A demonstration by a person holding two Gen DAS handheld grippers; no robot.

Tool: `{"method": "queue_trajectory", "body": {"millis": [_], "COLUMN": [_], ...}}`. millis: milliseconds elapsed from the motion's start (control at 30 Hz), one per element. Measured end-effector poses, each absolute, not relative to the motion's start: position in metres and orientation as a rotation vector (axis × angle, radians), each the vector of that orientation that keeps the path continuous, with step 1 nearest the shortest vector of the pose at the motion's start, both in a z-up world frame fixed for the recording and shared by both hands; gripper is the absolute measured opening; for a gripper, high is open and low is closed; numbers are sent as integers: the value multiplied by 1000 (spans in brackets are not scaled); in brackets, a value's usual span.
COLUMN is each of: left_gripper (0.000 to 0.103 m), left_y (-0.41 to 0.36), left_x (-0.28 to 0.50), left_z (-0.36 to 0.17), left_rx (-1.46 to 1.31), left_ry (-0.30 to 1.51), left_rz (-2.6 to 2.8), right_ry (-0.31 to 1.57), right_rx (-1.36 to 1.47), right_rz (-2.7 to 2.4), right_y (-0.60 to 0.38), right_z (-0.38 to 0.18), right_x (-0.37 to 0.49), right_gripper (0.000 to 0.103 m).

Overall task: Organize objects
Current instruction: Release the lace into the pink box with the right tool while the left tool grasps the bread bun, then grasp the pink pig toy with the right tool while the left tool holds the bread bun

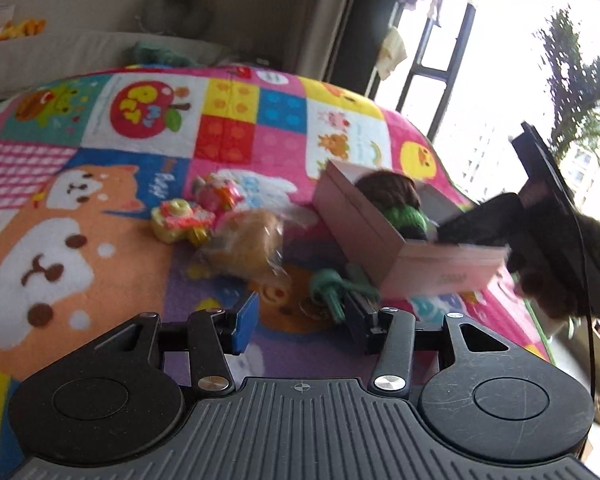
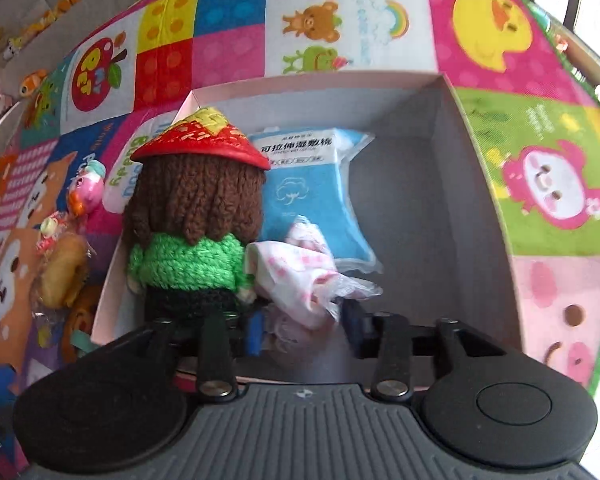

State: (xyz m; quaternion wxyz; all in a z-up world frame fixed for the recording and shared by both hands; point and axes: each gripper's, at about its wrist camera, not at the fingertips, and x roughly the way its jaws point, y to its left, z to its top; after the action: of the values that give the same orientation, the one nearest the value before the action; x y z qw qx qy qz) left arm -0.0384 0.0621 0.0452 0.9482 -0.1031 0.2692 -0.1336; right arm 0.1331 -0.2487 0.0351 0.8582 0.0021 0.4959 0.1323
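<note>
- The right gripper [image 2: 300, 330] hangs over the box [image 2: 480, 208], jaws apart. A pink-checked plastic wrapper [image 2: 304, 276] lies between and just ahead of its fingers; the pads do not seem to press on it, so I judge it loose.
- In the box are three things: that crinkly wrapper, a knitted doll [image 2: 196, 224] with brown yarn hair, green jumper and a stiff red cone hat, and a flat blue sachet [image 2: 312, 196], glossy and pillow-shaped. The right half of the box's grey floor is bare.
- The left gripper [image 1: 300, 316] is partly open and empty, low over the fleecy patchwork blanket [image 1: 100, 240].
- Just ahead of it lies a teal knotted yarn piece [image 1: 332, 284], soft and ropy.
- Beyond lie a bun-like brown thing in clear film [image 1: 248, 244] and two small bright toys [image 1: 180, 222] (blurred, so I cannot name them).
- My judgement: the sorting is about halfway, with some four items still outside the pale cardboard box.
</note>
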Motion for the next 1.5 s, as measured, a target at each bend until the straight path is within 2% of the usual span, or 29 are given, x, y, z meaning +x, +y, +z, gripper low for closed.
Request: {"method": "queue_trajectory", "body": {"millis": [33, 167, 333, 367, 500, 600, 767, 967, 1067, 1133, 1300, 1433, 1500], "left_gripper": [52, 52, 52, 58, 60, 60, 53, 52, 53, 56, 56, 56, 55], "left_y": [67, 78, 70, 68, 59, 54, 73, 88, 90, 89, 91, 106, 114], "left_x": [-34, 0, 56, 64, 79, 75, 54, -15, -17, -6, 3, -6, -6], "left_z": [49, 58, 48, 44, 37, 34, 30, 34, 32, 27, 18, 7, 5], "left_rx": [-221, -223, -200, -189, -206, -178, -278, -263, -268, -275, -297, -364, -412], "left_ry": [534, 540, 660, 681, 689, 668, 683, 711, 688, 660, 611, 565, 564], "left_rz": [-258, -224, -213, -204, -204, -203, -238, -311, -304, -311, -328, -376, -382], "right_ry": [1023, 932, 822, 813, 777, 737, 724, 703, 723, 770, 856, 936, 934], "right_rx": [-2, 8, 3, 10, -13, -53, -76, -54, -49, -44, -128, -154, -183], "right_rz": [263, 262, 278, 291, 336, 377, 453, 514, 540, 546, 524, 511, 485], "right_y": [-253, -272, -290, -292, -288, -273, -231, -189, -155, -128, -63, -32, -19], "right_z": [40, 62, 87, 91, 105, 116, 126, 148, 152, 145, 113, 87, 76], "right_x": [129, 106, 62, 54, 28, 18, 26, 51, 74, 94, 131, 154, 164], "right_gripper": [59, 71, 77, 77, 78, 82, 82, 82, 82, 82, 82, 70, 70]}}
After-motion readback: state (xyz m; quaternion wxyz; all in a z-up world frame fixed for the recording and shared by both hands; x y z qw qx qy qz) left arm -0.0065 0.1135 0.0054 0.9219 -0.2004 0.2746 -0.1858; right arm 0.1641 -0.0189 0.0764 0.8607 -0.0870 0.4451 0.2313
